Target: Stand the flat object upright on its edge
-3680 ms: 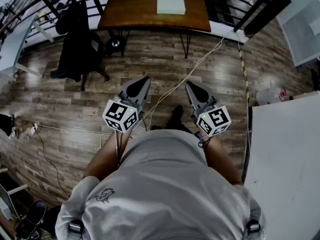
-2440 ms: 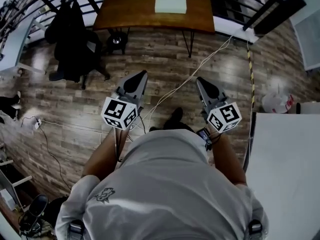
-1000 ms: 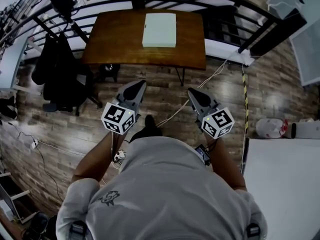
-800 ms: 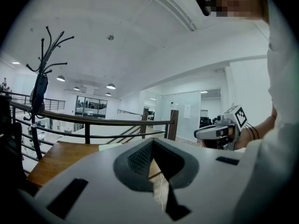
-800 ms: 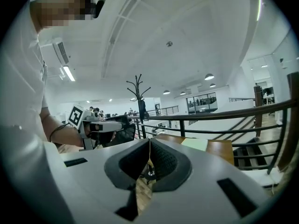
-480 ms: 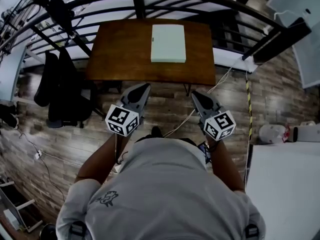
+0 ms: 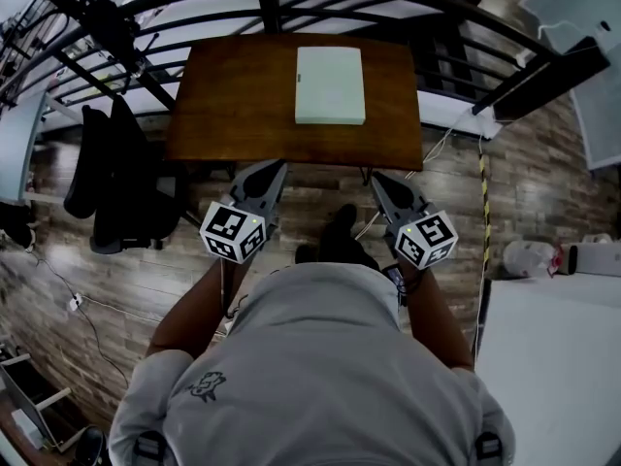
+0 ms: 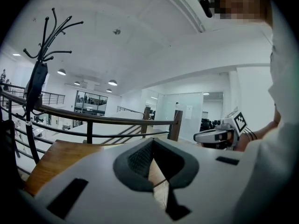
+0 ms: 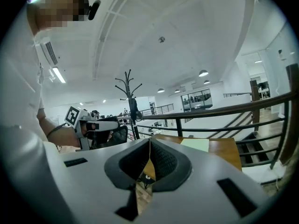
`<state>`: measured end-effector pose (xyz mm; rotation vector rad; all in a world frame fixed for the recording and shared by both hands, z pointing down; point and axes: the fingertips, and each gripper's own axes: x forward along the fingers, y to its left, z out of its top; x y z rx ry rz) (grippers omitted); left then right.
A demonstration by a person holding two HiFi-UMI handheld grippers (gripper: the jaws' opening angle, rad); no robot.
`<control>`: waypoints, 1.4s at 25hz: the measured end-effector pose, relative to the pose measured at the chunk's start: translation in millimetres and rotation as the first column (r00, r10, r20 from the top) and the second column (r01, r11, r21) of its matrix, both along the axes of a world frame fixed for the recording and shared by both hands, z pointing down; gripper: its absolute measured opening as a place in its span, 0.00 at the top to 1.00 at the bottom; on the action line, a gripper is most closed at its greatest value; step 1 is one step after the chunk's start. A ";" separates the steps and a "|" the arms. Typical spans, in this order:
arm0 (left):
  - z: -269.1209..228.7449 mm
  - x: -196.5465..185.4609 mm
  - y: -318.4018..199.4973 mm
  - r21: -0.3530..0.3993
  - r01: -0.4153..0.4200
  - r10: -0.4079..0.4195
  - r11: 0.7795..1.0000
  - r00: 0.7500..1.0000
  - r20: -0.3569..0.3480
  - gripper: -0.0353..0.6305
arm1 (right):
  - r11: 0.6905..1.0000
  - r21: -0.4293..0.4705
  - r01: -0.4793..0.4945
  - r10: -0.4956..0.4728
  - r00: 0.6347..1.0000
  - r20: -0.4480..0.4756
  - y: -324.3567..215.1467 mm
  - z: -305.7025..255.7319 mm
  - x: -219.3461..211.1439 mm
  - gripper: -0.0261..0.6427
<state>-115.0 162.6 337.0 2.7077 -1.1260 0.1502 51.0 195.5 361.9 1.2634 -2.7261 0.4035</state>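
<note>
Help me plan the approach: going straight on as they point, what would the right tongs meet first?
Probably the table, near its front edge, short of the slab; depth unclear.

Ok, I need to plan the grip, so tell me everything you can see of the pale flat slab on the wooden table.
The flat slab is a pale greenish-white rectangle with rounded corners, plain and matte; its material cannot be told. It lies on its broad face on the brown wooden table, right of centre and nearer the far edge, with its long sides running away from the person. Only the table touches it. The left gripper and right gripper are well clear of it.
</note>
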 end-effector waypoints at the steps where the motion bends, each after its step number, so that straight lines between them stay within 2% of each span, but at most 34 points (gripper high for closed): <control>1: 1.3 -1.0 -4.0 0.000 0.004 -0.004 1.000 1.000 0.005 0.94 | 1.000 0.000 0.007 -0.007 1.000 0.000 -4.7 0.7 -1.2 0.91; 10: -0.3 12.6 -52.0 0.011 0.029 -0.029 1.000 0.999 0.033 0.94 | 0.998 -0.002 0.056 -0.056 0.998 0.010 -64.0 3.0 7.8 0.91; 17: 1.0 25.9 -112.8 0.007 0.065 -0.065 0.998 0.997 0.042 0.94 | 0.992 -0.002 0.127 -0.127 0.992 0.012 -129.5 2.9 16.3 0.91; 25: 3.8 58.3 -181.7 0.002 0.116 -0.116 0.993 0.993 0.028 0.94 | 0.982 -0.014 0.186 -0.186 0.982 0.019 -203.1 7.7 46.0 0.91; 35: 19.5 73.2 -225.0 -0.046 0.134 -0.133 0.990 0.991 0.029 0.94 | 0.976 -0.041 0.214 -0.215 0.977 -0.002 -254.9 17.1 63.0 0.91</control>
